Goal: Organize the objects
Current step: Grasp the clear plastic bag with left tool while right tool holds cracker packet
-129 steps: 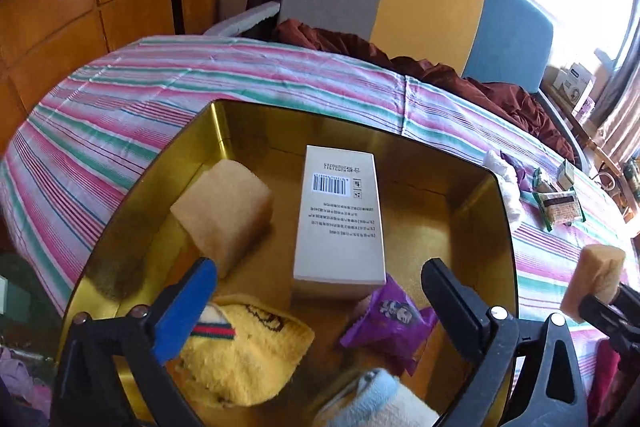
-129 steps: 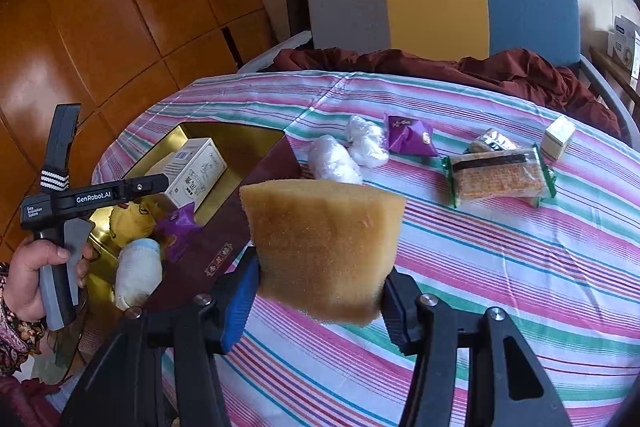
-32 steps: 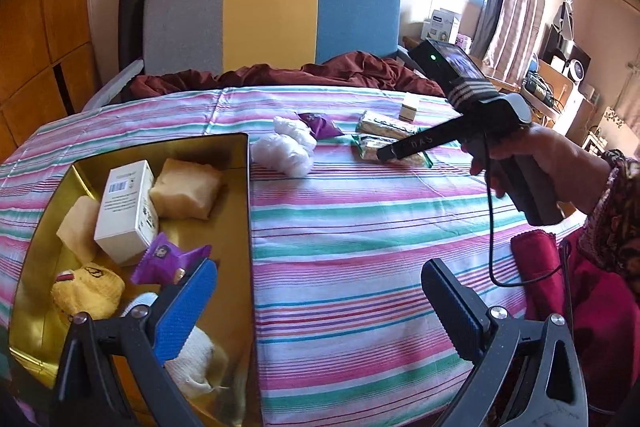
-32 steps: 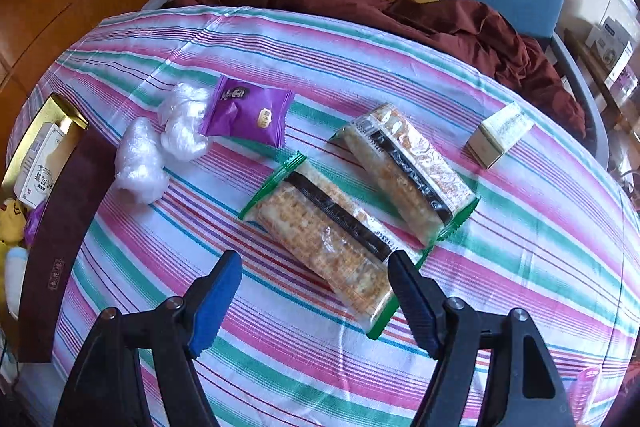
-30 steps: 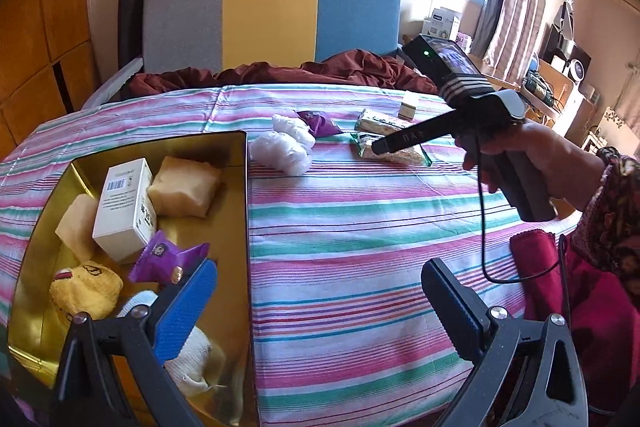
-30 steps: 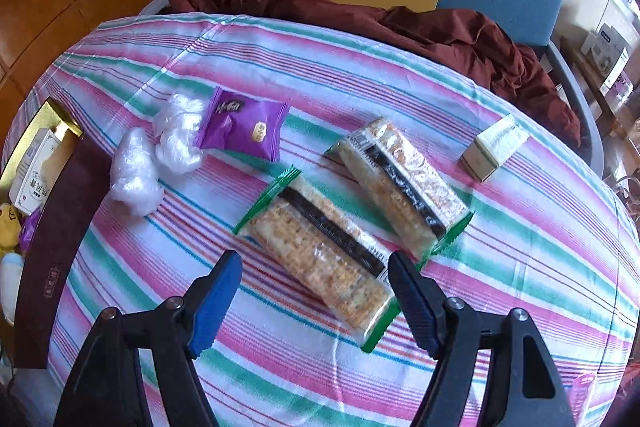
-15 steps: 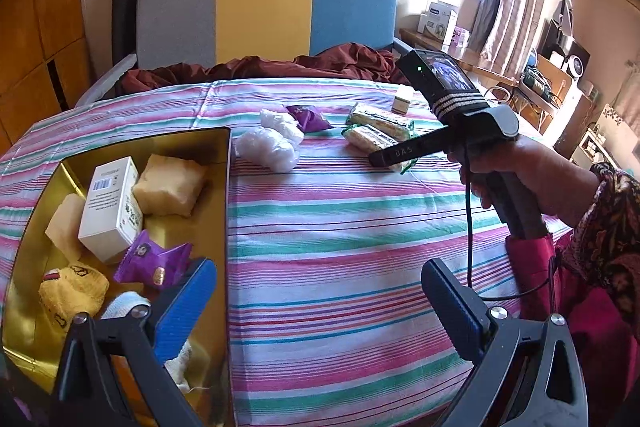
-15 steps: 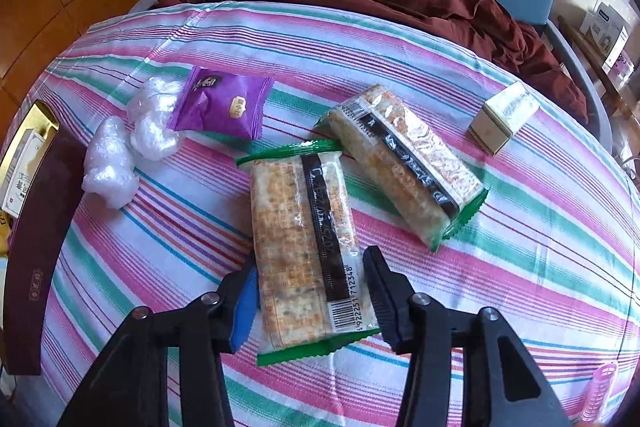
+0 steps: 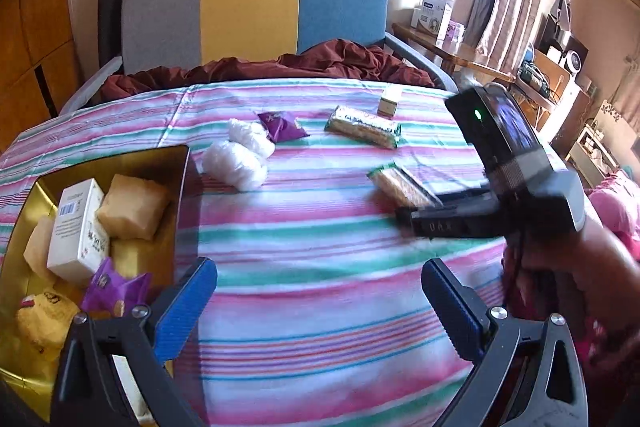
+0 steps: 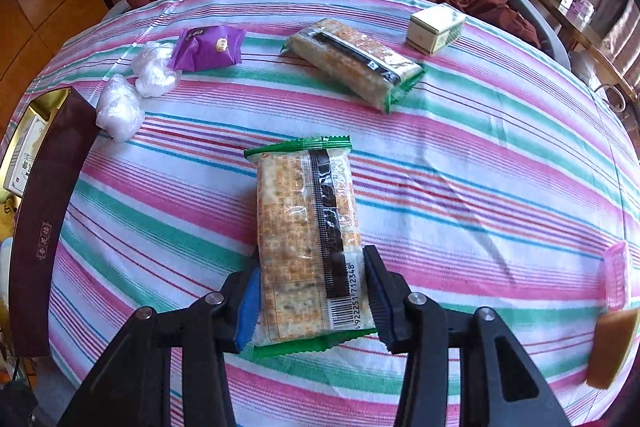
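On the striped table, left wrist view: the left gripper (image 9: 319, 301) hangs over bare tablecloth (image 9: 320, 251) with its jaws spread wide and nothing between them.
Gold tin (image 9: 176, 163): at the left edge, partly cut off by the frame; it holds a white box (image 9: 78, 227) with a barcode, two tan sponges (image 9: 134, 207), a purple sachet (image 9: 114, 285) and a yellow cloth (image 9: 44, 319). The box's small print is too fine to read.
Right gripper (image 9: 420, 203): blurred; it carries a cracker packet (image 9: 402, 185) just above the cloth, and the writing on its black body cannot be made out.
Farther back: white plastic wads (image 9: 240, 157), a second purple sachet (image 9: 282, 127), another cracker packet (image 9: 362, 127) and a small carton (image 9: 390, 101).

Right wrist view, grip: the jaws are closed on the near end of the cracker packet (image 10: 308, 239), pads pressing both long sides.
Packet label: green crimped ends, a black band with unreadable lettering, barcode digits 6922251712348.
Tin side wall (image 10: 44, 223): dark maroon, gold characters too small to read.
Right edge: a pink object (image 10: 616, 275) and a tan one (image 10: 612, 347), both cut off.
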Demonstrator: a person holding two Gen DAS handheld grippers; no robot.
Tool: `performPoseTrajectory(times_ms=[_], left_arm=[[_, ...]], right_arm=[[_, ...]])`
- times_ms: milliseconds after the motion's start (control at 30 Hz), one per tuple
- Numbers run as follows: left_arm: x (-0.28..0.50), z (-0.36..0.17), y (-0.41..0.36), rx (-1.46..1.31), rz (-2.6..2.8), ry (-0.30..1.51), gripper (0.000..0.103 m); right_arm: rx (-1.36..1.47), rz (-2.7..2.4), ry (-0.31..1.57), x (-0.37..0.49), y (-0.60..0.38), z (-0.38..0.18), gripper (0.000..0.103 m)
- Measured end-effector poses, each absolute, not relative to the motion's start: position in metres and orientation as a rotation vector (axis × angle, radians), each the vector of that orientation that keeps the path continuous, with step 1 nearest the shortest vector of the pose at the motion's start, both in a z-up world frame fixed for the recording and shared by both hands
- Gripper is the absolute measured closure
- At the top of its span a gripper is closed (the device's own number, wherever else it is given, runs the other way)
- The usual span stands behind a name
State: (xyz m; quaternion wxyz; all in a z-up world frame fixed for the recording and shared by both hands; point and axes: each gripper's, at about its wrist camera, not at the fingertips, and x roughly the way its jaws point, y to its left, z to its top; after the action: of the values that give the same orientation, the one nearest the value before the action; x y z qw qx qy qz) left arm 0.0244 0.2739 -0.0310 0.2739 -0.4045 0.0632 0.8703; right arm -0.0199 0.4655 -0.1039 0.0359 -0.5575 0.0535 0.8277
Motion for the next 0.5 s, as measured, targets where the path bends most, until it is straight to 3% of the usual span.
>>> performPoseTrajectory(times_ms=[300, 500], left_arm=[[-0.036, -0.039, 0.31, -1.152, 2.438, 0.036, 0.001], [-0.071, -0.061, 0.324, -1.224, 2.517, 0.091, 0.017]], right_arm=[[-1.646, 2.547, 0.279, -0.009, 0.479, -0.103, 0.056], [-1.64, 2.529, 0.323, -0.009, 0.487, -0.104, 0.056]])
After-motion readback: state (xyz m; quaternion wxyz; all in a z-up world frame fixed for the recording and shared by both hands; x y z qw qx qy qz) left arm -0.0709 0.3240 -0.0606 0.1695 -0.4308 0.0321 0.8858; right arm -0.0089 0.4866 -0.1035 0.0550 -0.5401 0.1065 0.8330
